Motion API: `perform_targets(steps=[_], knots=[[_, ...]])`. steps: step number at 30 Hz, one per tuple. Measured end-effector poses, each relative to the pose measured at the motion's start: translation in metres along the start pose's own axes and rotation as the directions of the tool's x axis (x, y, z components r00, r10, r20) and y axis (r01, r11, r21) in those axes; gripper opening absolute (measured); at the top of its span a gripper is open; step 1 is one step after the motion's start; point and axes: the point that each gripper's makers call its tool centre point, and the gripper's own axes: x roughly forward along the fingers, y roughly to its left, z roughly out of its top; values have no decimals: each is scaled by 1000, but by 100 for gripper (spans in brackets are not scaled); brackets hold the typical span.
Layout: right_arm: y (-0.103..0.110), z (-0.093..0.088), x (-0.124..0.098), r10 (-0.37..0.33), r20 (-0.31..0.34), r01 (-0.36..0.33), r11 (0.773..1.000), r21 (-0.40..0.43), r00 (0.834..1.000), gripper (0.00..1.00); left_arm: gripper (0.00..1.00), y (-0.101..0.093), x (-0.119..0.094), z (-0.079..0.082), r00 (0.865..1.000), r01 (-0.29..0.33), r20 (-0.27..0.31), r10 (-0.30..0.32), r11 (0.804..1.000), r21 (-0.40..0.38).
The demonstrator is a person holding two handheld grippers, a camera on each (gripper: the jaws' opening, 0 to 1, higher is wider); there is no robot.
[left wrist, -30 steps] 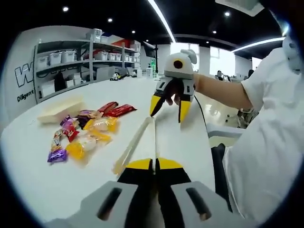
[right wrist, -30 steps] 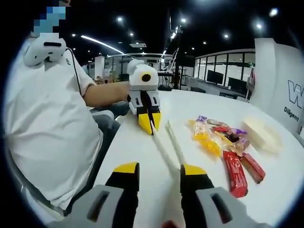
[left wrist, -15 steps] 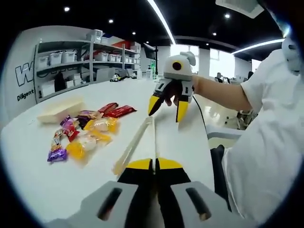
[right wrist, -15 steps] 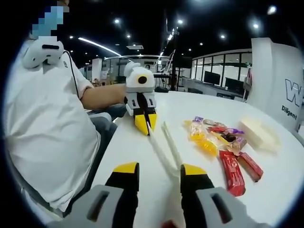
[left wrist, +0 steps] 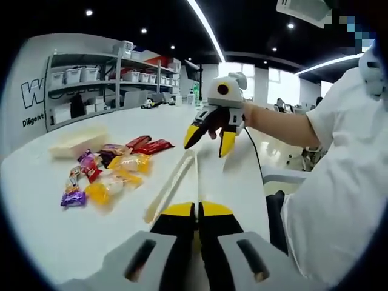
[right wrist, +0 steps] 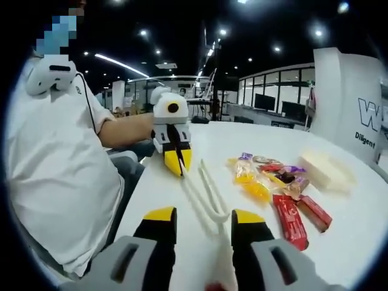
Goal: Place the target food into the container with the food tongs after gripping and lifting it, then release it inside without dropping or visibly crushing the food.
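Translucent plastic food tongs [left wrist: 171,185] lie on my white table [left wrist: 48,206], one arm's tip pinched in my left gripper [left wrist: 197,210], jaws closed. My right gripper [right wrist: 197,217] hovers empty, jaws spread wide above the tongs' joined end. Wrapped snacks [right wrist: 273,188] sit near the cream container [right wrist: 327,170].

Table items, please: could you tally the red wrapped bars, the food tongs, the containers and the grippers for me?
red wrapped bars: 2
food tongs: 1
container: 1
grippers: 2, the left gripper and the right gripper
Total: 6
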Motion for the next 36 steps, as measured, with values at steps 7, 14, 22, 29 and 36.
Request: perform_targets(steps=[7,14,22,29,36], knots=[[-4,4,0,-9,29,8,1000,20,1000,32,0,-3,-2,7,999,11,43,-10,1000,-16],[-5,8,3,-9,58,7,999,48,998,35,0,-5,-3,15,996,18,85,-16,1000,-26],[-4,17,5,-3,110,-4,998,68,994,36,0,-7,-4,25,991,29,135,-23,999,-39],[-1,30,10,11,168,-24,997,75,986,36,0,-10,-4,34,984,36,178,-27,998,-49],[3,42,15,28,215,-44,997,70,976,37,0,-13,-3,41,974,51,226,-35,997,-66]])
